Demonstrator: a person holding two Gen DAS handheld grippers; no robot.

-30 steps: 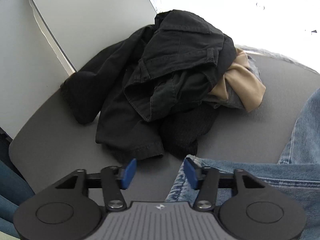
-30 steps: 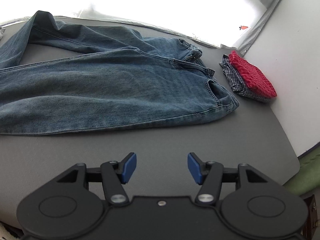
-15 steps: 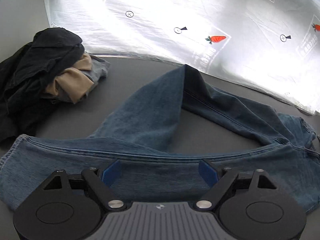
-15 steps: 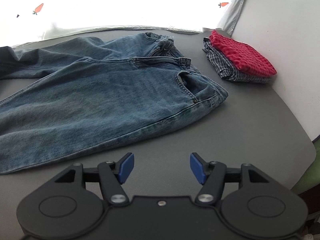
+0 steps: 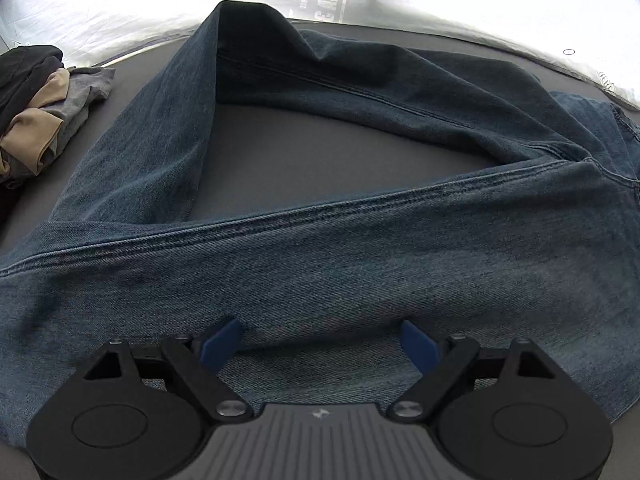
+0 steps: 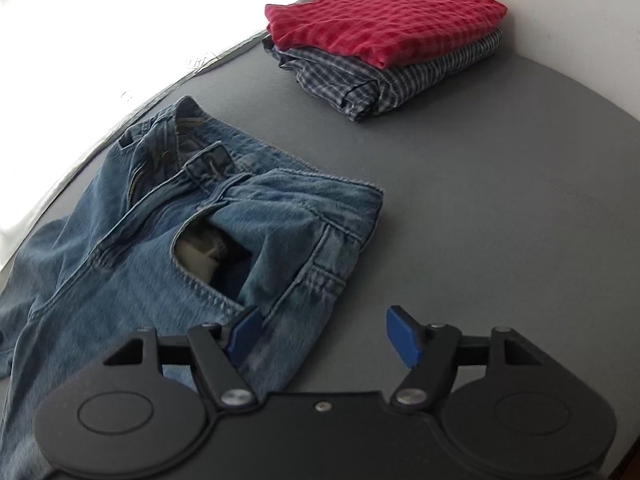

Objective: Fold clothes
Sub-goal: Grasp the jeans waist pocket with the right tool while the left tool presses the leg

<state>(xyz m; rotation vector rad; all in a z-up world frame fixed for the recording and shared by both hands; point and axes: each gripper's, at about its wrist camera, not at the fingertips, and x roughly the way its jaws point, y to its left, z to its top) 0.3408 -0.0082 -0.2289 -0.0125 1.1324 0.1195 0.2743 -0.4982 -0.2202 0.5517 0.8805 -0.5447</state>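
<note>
Fingertips of the left gripper [image 5: 320, 342] are standing spread wide, holding nothing, directly over the near leg of the jeans [image 5: 340, 272]; whether the pads are touching the denim cannot be told. That leg is running crosswise to the fingers, its long axis lying left to right across the view, with the far leg bent back in a loop toward the far edge of the table [image 5: 320, 152]. The right gripper [image 6: 324, 334] is also standing spread and empty, its left fingertip over the hip of the jeans [image 6: 240, 236] just below the front pocket, its right fingertip over bare table [image 6: 500, 200]. The waistband is lying ahead and to the left of those fingers. Judged from this layout, the right gripper is nearer the waist and the left is nearer the leg. Folded shirts [image 6: 384, 36] are sitting at the far right corner; an unfolded pile [image 5: 36, 108] is sitting at the far left.
</note>
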